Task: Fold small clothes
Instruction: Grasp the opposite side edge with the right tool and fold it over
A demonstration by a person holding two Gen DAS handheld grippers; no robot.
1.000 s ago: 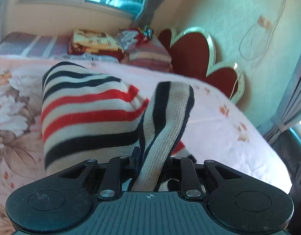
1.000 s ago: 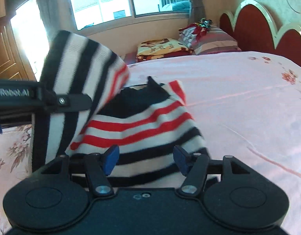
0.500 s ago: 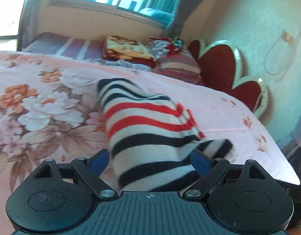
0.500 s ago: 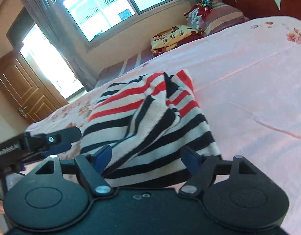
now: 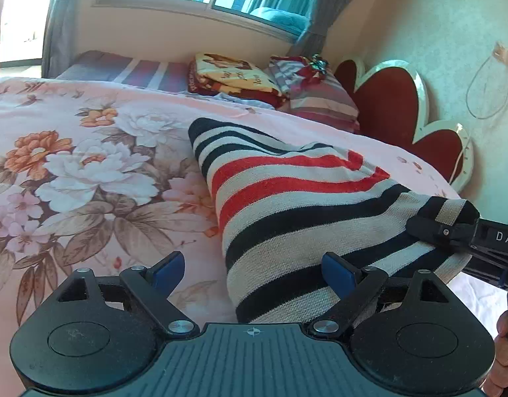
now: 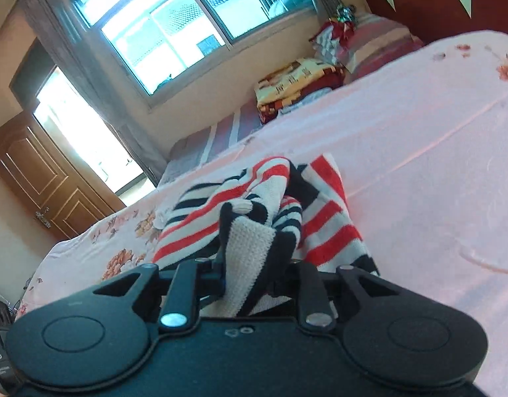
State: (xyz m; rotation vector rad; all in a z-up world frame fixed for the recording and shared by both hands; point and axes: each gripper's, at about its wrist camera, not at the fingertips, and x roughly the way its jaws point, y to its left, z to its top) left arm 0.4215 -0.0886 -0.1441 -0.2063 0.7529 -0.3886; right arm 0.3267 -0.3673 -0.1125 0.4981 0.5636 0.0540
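Now our left gripper (image 5: 252, 269) gapes wide and empty, while our right gripper (image 6: 254, 264) pinches the striped red, black and white knit garment (image 5: 303, 205) (on the pink floral bedspread (image 5: 88, 172)).

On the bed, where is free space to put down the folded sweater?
Free: the floral sheet left of the sweater, and the pink sheet on its other side, toward the headboard. Crowded: the far end, with pillows and blanket.
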